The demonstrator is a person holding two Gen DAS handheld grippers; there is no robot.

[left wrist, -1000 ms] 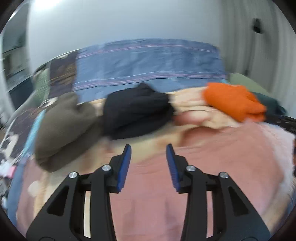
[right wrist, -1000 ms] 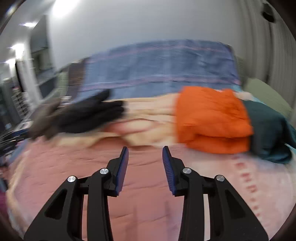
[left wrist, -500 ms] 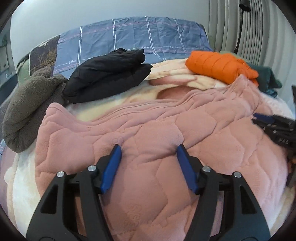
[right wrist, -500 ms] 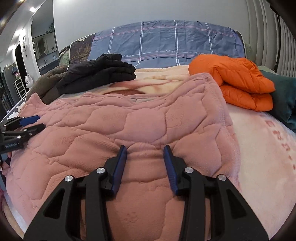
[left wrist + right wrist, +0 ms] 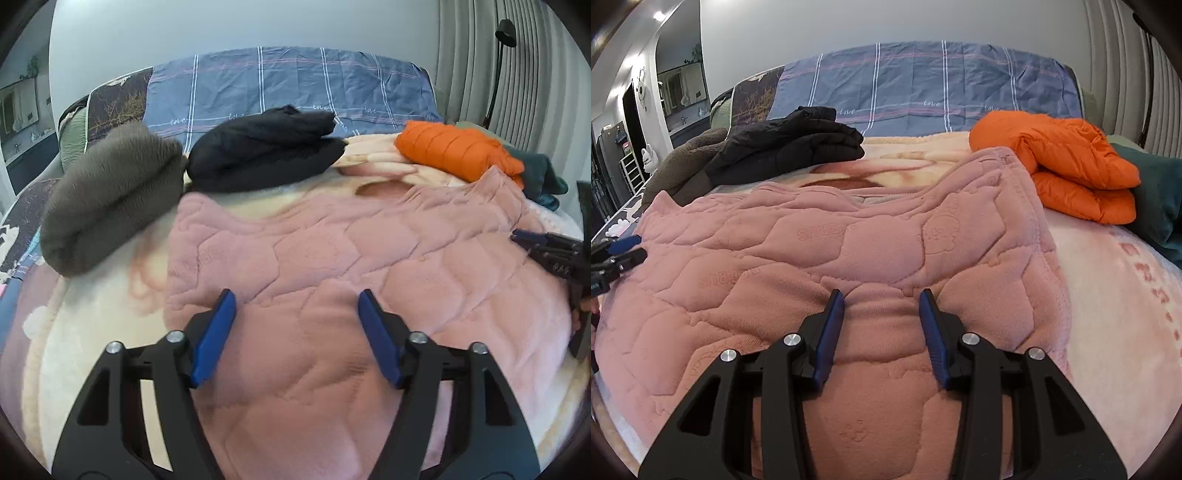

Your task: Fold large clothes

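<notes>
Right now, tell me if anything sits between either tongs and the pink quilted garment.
Nothing visible does. The left tongs and right tongs both sit open directly over the pink quilted garment. The black jacket, brown fleece and orange jacket lie beyond it, toward the pillow.
</notes>
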